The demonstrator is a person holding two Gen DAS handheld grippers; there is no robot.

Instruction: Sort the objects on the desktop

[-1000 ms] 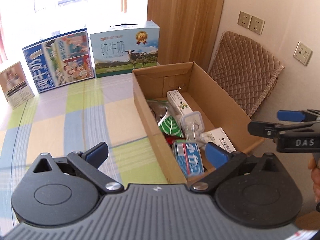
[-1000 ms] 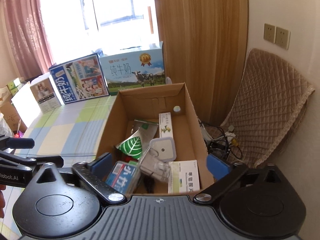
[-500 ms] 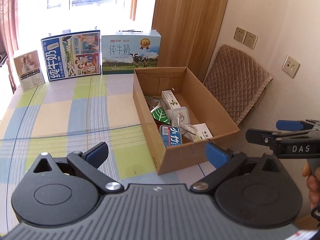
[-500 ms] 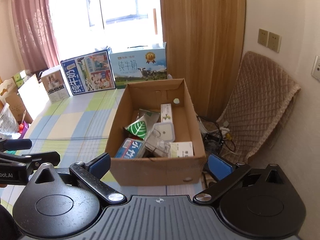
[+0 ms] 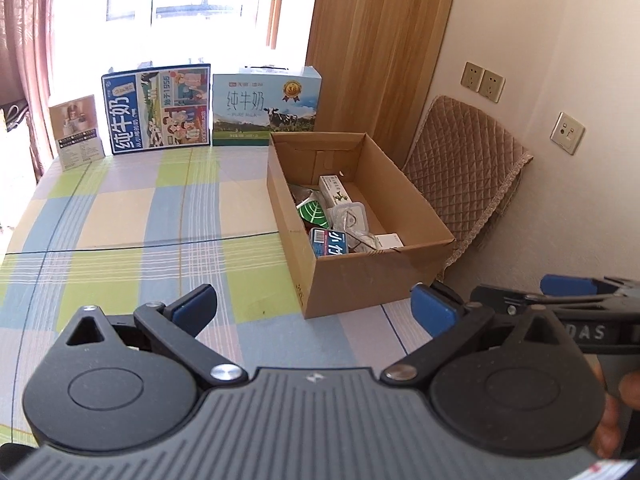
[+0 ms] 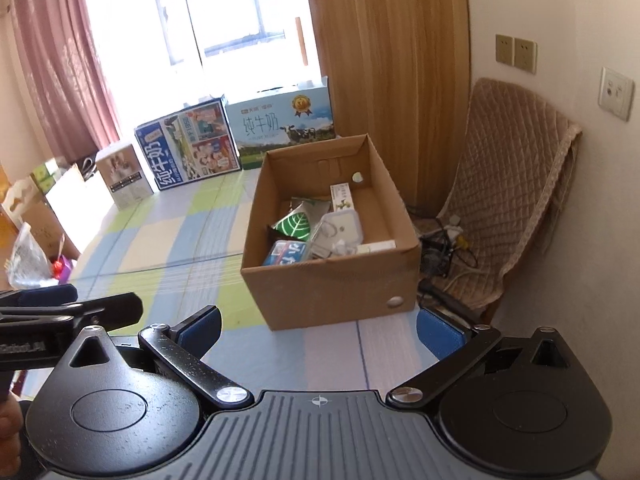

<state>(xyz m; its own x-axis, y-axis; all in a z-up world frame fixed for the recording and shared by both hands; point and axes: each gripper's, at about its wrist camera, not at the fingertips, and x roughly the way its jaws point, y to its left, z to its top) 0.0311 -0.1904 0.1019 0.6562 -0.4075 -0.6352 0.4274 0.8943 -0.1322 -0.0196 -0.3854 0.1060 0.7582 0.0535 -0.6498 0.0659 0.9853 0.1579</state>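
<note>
An open cardboard box (image 5: 408, 196) (image 6: 332, 288) stands on the right side of the checked tablecloth (image 5: 132, 216) (image 6: 160, 248). Inside lie a green leaf packet (image 5: 315, 212) (image 6: 295, 227), a blue pack (image 5: 331, 242) (image 6: 287, 252), a clear lidded container (image 5: 349, 216) (image 6: 340, 229) and a white carton (image 5: 335, 193) (image 6: 342, 197). My left gripper (image 5: 314, 312) is open and empty, short of the box's near wall. My right gripper (image 6: 320, 324) is open and empty too, also in front of the box. Each gripper shows at the edge of the other's view.
Two milk cartons (image 5: 160, 110) (image 5: 266, 108) and a small tan box (image 5: 78, 130) stand along the table's far edge by the window. A quilted chair (image 5: 464, 184) (image 6: 508, 192) and cables (image 6: 444, 248) sit right of the table. Bags and boxes (image 6: 32, 256) lie on the floor at left.
Both grippers have drawn back and up from over the box; the box now sits farther away and whole in both views. Both stay open and empty.
</note>
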